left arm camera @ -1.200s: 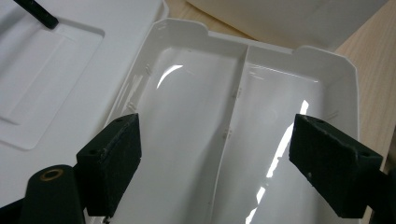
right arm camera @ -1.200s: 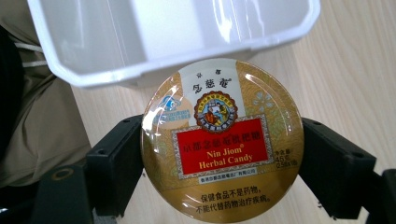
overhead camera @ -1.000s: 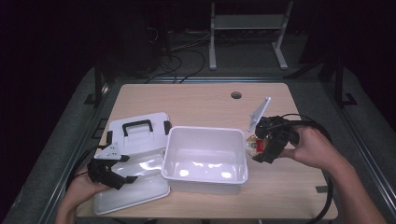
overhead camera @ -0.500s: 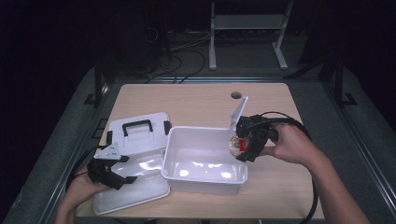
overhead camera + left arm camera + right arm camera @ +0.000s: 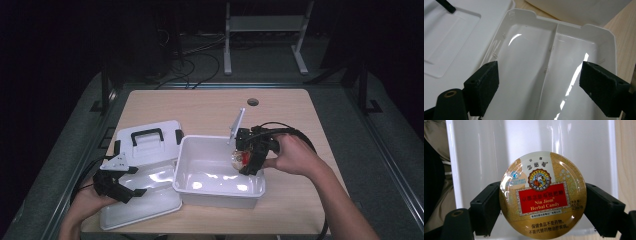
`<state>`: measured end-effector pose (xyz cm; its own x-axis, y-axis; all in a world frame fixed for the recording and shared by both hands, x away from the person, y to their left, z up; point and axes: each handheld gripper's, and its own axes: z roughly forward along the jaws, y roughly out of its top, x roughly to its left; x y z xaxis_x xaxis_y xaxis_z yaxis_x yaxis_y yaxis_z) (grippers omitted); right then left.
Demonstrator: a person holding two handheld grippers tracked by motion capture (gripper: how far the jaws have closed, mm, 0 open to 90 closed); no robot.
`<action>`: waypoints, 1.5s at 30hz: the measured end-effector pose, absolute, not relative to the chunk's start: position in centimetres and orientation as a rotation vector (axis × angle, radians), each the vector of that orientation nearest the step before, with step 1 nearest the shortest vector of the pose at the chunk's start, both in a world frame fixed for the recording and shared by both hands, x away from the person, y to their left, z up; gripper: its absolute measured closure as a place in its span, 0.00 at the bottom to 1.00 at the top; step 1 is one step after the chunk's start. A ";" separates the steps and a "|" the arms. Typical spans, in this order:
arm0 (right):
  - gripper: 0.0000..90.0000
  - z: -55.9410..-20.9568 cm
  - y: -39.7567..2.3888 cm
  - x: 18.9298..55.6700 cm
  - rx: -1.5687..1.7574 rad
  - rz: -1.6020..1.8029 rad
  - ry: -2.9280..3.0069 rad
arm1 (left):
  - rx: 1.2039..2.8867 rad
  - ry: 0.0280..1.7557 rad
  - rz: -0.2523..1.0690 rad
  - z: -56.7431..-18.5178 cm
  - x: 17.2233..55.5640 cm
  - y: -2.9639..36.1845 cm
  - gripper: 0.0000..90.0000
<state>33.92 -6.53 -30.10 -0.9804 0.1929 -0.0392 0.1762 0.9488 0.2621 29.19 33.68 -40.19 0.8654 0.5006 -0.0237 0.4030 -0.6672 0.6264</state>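
A round gold tin [image 5: 542,195] with a red "Nin Jiom Herbal Candy" label is held flat side to the camera, my right gripper [image 5: 542,206] shut on its edges. In the high view the tin [image 5: 238,159] and right gripper [image 5: 246,162] hang over the right end of the open white tub [image 5: 200,150], just inside its rim. My left gripper [image 5: 120,184] stands open at the front left over a shallow white divided tray [image 5: 155,200]. Its jaws [image 5: 539,75] are wide apart above the tray [image 5: 529,50], with nothing between them.
A white lid with a black handle [image 5: 147,137] lies behind the tray, left of the tub. The wooden table [image 5: 210,107] has a small round hole [image 5: 253,102] at the back. Cables trail from both grippers off the table's sides.
My right gripper has carried the tin leftward and slightly down, from beside the tub's right wall to over its inside. The left gripper has stayed where it was.
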 end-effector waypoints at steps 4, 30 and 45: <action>0.22 -31.0 -5.8 34.1 0.289 0.382 3.048 | 2.391 0.647 0.197 -40.2 29.2 33.7 0.18; 0.22 -36.0 -3.9 34.7 0.309 0.275 3.115 | 2.384 0.639 0.202 -40.1 29.2 33.8 0.18; 0.24 -34.8 -4.4 34.4 0.327 0.340 3.092 | 2.379 0.639 0.202 -40.1 29.1 33.8 0.18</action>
